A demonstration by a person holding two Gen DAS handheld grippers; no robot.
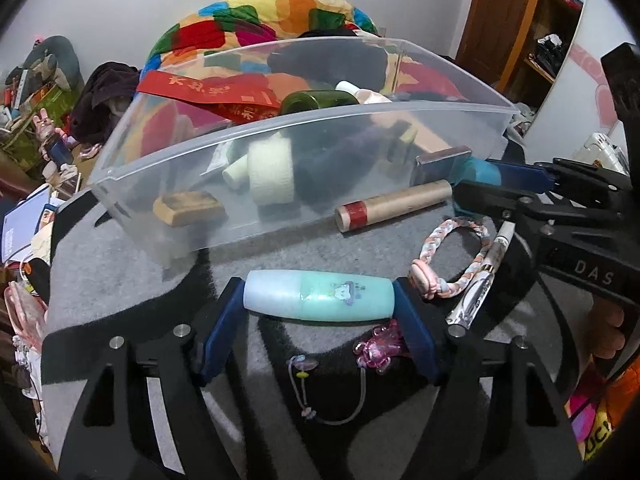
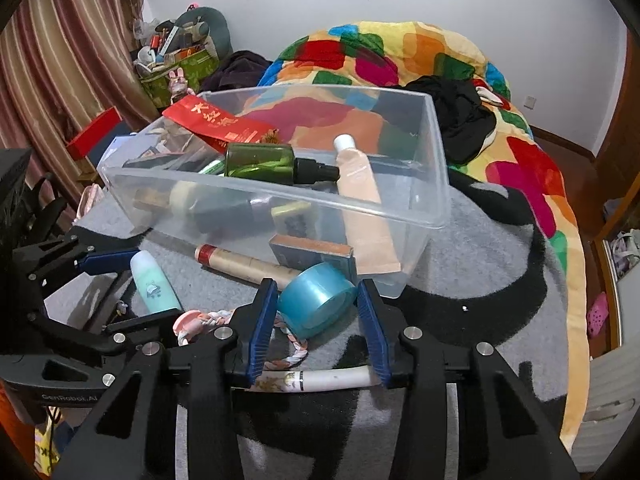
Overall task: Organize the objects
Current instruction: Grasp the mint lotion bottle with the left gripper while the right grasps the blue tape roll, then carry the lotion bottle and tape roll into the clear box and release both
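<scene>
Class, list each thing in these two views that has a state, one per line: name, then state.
Left claw: shut on the mint bottle, gripped end to end.
Right claw: around the tape roll; contact unclear.
Bin: open, no lid, partly filled.
Green bottle: capped, lying in the bin.
Peach tube: capped, lying in the bin.

Our left wrist view sits low and close over the grey mat [image 1: 120, 264], looking forward along its fingers toward the clear bin [image 1: 304, 128] at 12 o'clock, with the other gripper [image 1: 520, 184] entering at 3 o'clock. Our right wrist view rides a little higher, facing the same bin [image 2: 436, 184] from its right end, the left gripper [image 2: 100, 280] at 9 o'clock. Both views share the bin, the mat, the mint bottle [image 1: 320, 296] [image 2: 154, 284] and the patchwork quilt [image 1: 280, 8] [image 2: 400, 52] at 12 o'clock.
</scene>
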